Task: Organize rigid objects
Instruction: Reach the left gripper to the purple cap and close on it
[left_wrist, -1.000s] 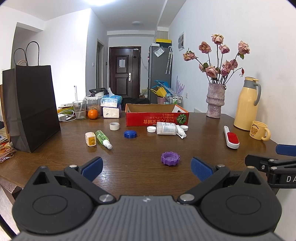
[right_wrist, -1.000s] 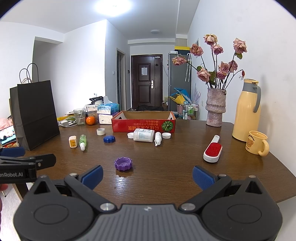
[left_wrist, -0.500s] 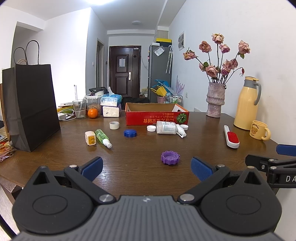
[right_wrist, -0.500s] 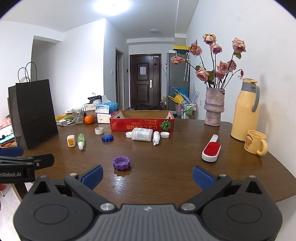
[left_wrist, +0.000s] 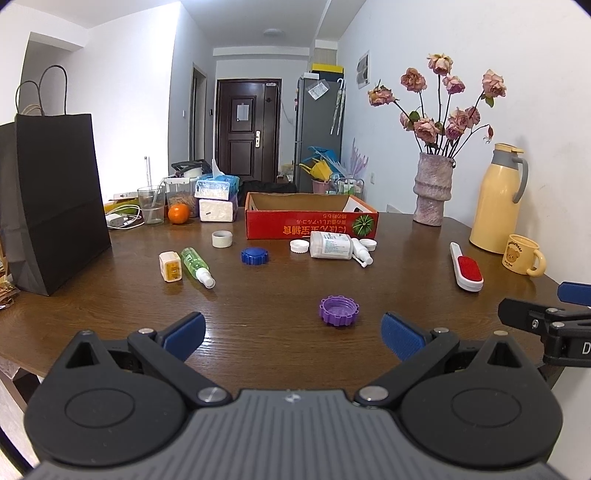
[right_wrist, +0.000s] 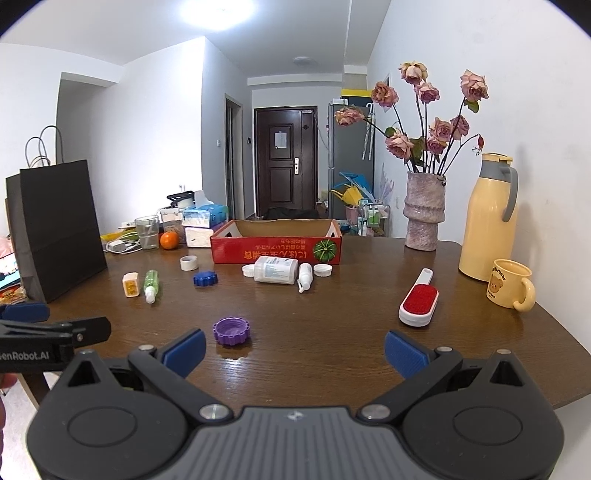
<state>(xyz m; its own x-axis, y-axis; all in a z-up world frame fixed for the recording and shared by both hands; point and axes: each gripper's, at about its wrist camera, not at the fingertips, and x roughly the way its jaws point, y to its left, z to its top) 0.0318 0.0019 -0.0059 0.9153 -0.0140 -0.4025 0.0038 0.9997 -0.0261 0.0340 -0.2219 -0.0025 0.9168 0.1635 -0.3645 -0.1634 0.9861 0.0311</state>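
My left tongs (left_wrist: 291, 334) hang wide apart over the near edge of the wooden counter (left_wrist: 258, 332), holding nothing. My right tongs (right_wrist: 293, 350) are just as wide and just as empty.

From the left tongs, the purple cap (left_wrist: 338, 310) lies close at 12 o'clock, open side up. At 11 o'clock lie the green spray bottle (left_wrist: 197, 266) and, just beside it, the small cream box (left_wrist: 170, 266). Farther at 12 o'clock sits the blue cap (left_wrist: 254, 255). Beyond it, the white pill bottle (left_wrist: 330, 247) lies on its side between 2 white lids, with a small white dropper bottle (left_wrist: 361, 252) touching it. The red cardboard box (left_wrist: 312, 226) stands open just behind them. At 2 o'clock lies the red lint brush (left_wrist: 466, 267).

From the right tongs, the purple cap (right_wrist: 231, 331) sits at 11 o'clock and the lint brush (right_wrist: 419, 299) at 1 o'clock.
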